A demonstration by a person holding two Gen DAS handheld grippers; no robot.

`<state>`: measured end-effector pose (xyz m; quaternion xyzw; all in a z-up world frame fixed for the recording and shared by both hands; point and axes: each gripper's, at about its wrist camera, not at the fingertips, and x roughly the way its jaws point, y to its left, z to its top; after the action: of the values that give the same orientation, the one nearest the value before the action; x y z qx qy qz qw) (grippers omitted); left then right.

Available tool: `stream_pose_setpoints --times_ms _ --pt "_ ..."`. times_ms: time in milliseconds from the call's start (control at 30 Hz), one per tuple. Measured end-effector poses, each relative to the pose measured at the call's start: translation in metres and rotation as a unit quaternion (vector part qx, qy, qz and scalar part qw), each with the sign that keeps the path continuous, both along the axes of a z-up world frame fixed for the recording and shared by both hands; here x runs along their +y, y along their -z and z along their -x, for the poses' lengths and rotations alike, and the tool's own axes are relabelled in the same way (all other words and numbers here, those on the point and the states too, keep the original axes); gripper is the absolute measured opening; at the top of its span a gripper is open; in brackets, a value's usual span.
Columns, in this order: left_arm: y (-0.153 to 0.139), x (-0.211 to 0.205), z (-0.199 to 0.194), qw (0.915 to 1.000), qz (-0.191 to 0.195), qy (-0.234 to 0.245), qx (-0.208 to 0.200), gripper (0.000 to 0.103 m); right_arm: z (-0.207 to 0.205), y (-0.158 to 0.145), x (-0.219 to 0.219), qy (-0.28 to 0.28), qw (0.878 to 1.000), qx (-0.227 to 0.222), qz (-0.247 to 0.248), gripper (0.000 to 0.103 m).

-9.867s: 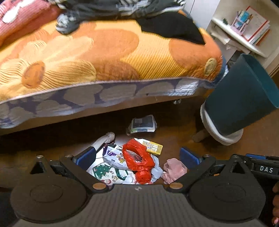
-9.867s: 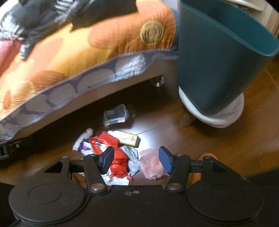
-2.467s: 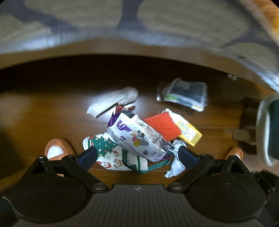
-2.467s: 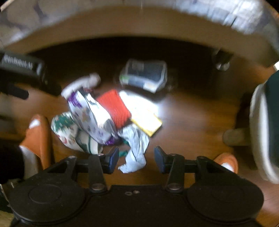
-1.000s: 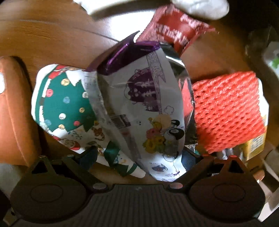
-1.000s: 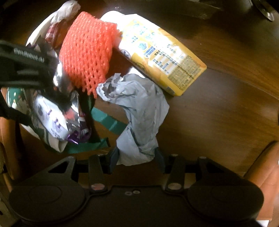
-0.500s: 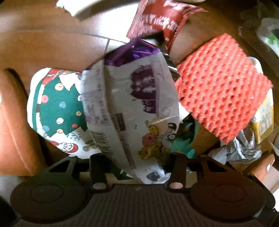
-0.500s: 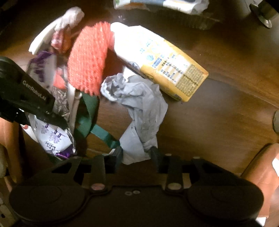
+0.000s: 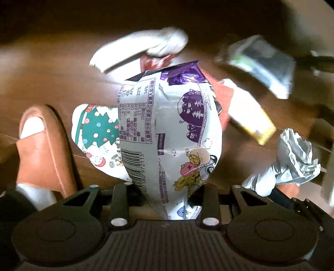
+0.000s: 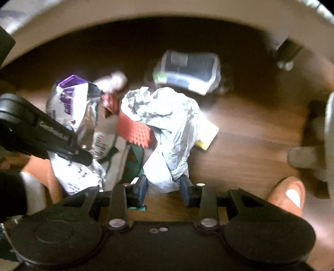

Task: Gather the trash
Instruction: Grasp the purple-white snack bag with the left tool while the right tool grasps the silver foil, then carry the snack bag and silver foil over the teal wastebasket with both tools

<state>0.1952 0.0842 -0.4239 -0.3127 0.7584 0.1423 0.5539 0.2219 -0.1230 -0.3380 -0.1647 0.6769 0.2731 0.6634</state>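
A dark brown wooden floor (image 10: 250, 146) fills both views, with the pale lower edge of a bed (image 10: 146, 12) curving across the top of the right wrist view. On the floor, an orange slipper over a white sock (image 9: 43, 146) sits at the left of the left wrist view, and the toe of a second orange slipper (image 10: 289, 193) shows at the lower right of the right wrist view.

The left gripper (image 9: 165, 200) pinches the bottom end of a white and purple snack bag printed with cartoon figures and a barcode (image 9: 167, 133). Its jaws are closing, and the bag bulges upward from between them, held clear of the litter below. Beneath the bag lies a white wrapper printed with green Christmas trees (image 9: 94, 129), flat on the floor beside the left slipper.

The right gripper (image 10: 163, 189) clamps the lower end of a crumpled grey plastic bag (image 10: 169, 129), its dark blue pads (image 10: 140, 188) pressing in from both sides. The grey bag hangs above the pile, covering part of a yellow and white carton (image 10: 205, 133) on the floor. Just left of it is a piece of orange-red foam netting (image 10: 133, 132).

Farther back lies a clear plastic packet with dark contents (image 10: 187, 70), apart from the heap. A white crumpled tissue (image 9: 146, 50) and a small red wrapper (image 10: 109, 103) rest near the top of the pile.
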Motion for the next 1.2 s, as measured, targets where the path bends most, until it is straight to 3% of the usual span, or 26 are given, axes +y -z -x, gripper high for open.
stream_pose_setpoints --times_ms 367,633,800,1000,1200 --pt "-0.122 -0.015 0.015 0.9931 0.004 0.027 -0.114 0.033 0.015 -0.143 -0.024 0.013 0.994 -0.093 -0.051 0.033" --pt "-0.218 -0.028 0.032 0.9769 0.011 0.053 -0.207 0.033 0.040 -0.241 -0.069 0.022 0.982 -0.159 -0.102 0.033" --pt "-0.275 -0.047 0.032 0.9604 0.010 0.072 -0.269 0.033 0.044 -0.288 -0.100 0.040 0.970 -0.197 -0.135 0.033" --pt "-0.340 -0.076 0.017 0.9340 0.000 0.112 -0.339 0.033 0.031 -0.335 -0.140 0.067 0.956 -0.240 -0.152 0.033" --pt "-0.387 -0.121 -0.017 0.9095 -0.006 0.168 -0.380 0.033 0.002 -0.355 -0.173 0.096 0.943 -0.284 -0.148 0.034"
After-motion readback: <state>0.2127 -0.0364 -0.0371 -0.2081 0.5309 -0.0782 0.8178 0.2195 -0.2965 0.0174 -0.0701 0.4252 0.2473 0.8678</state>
